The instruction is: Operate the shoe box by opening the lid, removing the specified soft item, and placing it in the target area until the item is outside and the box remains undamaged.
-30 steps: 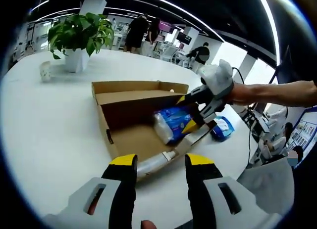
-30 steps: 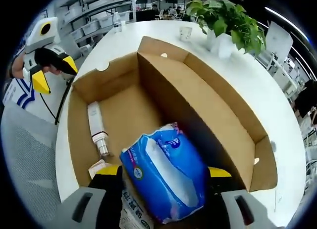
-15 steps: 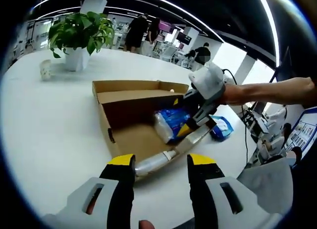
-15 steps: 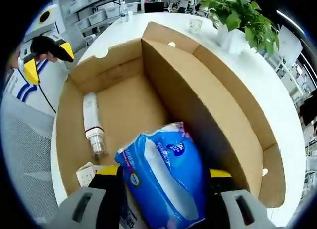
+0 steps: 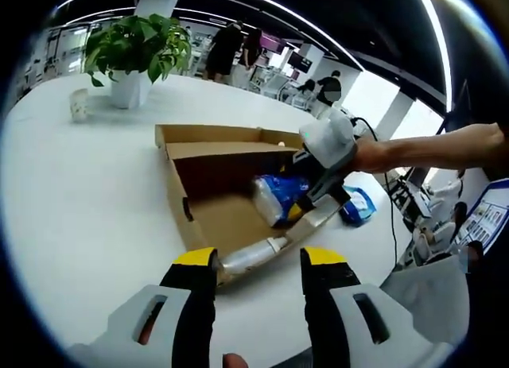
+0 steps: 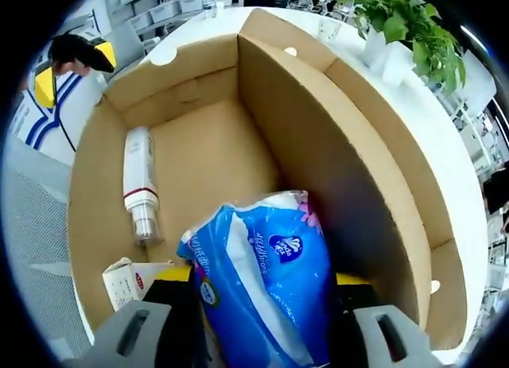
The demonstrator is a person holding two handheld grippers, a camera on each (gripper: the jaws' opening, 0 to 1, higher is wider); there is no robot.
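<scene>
An open cardboard shoe box (image 5: 208, 218) (image 6: 358, 169) lies on a white round table (image 5: 71, 193). My right gripper (image 6: 262, 284) (image 5: 312, 191) is shut on a blue soft tissue pack (image 6: 266, 284) (image 5: 278, 195), held inside the box near its floor. A white tube-shaped bottle (image 6: 137, 181) (image 5: 248, 255) lies on the box floor, and a small white carton (image 6: 127, 279) sits by the near wall. My left gripper (image 5: 253, 266) is open with nothing between its fingers, just in front of the box's near edge.
A potted green plant (image 5: 137, 54) (image 6: 406, 26) and a small white cup (image 5: 79, 104) stand at the table's far side. A blue packet (image 5: 358, 205) lies on the table beyond the box. A grey chair (image 6: 36, 249) is beside the table. People stand in the background.
My right gripper has moved with the tissue pack further into the box and toward its far wall. The left gripper has hardly moved.
</scene>
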